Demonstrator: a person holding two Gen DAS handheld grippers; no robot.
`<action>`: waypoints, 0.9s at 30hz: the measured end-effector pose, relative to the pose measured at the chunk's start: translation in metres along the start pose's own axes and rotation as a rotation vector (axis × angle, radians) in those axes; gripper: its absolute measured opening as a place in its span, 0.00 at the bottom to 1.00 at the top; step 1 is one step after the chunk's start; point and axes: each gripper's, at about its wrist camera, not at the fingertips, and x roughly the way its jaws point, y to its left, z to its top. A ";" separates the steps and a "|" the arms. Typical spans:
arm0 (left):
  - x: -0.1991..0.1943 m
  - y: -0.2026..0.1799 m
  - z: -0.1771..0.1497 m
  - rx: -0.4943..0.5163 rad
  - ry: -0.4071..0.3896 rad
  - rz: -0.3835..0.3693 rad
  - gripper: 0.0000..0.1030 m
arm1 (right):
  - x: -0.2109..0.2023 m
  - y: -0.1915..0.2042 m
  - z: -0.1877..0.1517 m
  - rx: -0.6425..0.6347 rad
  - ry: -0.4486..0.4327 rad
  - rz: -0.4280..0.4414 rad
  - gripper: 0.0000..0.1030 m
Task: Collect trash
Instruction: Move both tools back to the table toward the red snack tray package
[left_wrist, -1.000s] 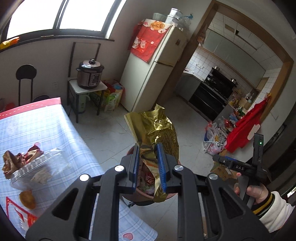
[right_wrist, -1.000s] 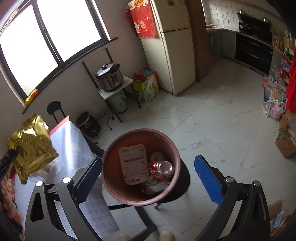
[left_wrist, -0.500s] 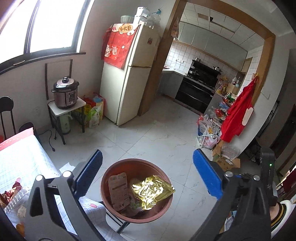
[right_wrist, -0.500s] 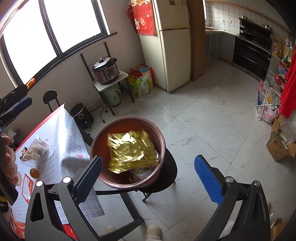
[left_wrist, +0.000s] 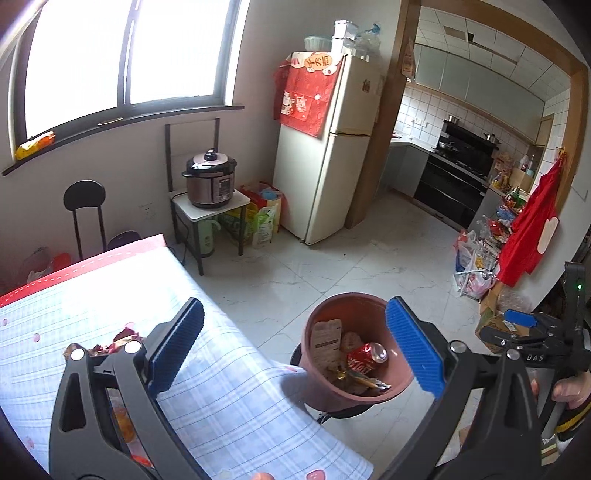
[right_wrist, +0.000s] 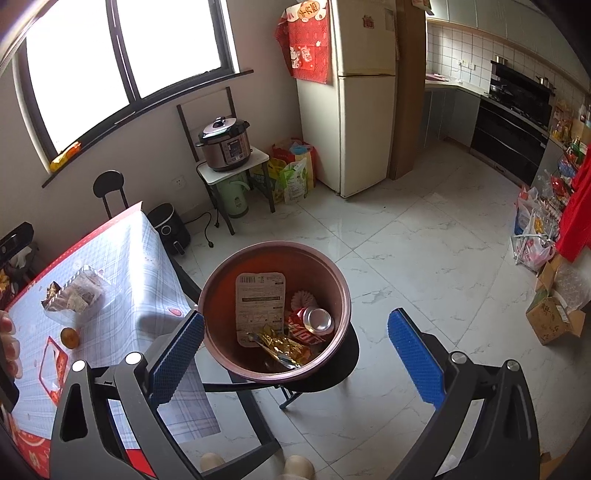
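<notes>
A brown bin (right_wrist: 273, 244) stands on a black stool beside the table (right_wrist: 122, 251). In it lie a crumpled gold wrapper (right_wrist: 284, 347), a red can (right_wrist: 310, 325) and a white printed lid (right_wrist: 260, 306). My right gripper (right_wrist: 295, 354) hangs open over the bin's near rim, nothing between its blue pads. My left gripper (left_wrist: 295, 350) is open too and empty, above the table's corner with the bin (left_wrist: 347, 297) just right of centre. On the table remain a clear plastic box of scraps (right_wrist: 74, 295), an orange fruit (right_wrist: 69, 336) and a red packet (right_wrist: 51, 369).
A fridge (left_wrist: 332, 147) and a cooker on a small stand (left_wrist: 210, 181) line the far wall, with a black chair (left_wrist: 85, 206) left of them. Shopping bags (left_wrist: 476, 266) and cardboard boxes (right_wrist: 554, 314) crowd the right side. White tile floor lies between.
The left gripper, shut on the gold wrapper a second ago, opened; the wrapper dropped into the bin and settled among the trash. The left gripper then swung back towards the table.
</notes>
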 end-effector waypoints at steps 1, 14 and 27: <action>-0.006 0.006 -0.003 -0.005 -0.002 0.013 0.95 | 0.000 0.005 -0.001 -0.007 0.003 0.004 0.95; -0.081 0.085 -0.044 -0.174 -0.048 0.145 0.95 | -0.005 0.062 -0.007 -0.083 0.016 0.051 0.95; -0.138 0.170 -0.122 -0.385 -0.024 0.304 0.95 | 0.002 0.121 -0.025 -0.184 0.032 0.098 0.95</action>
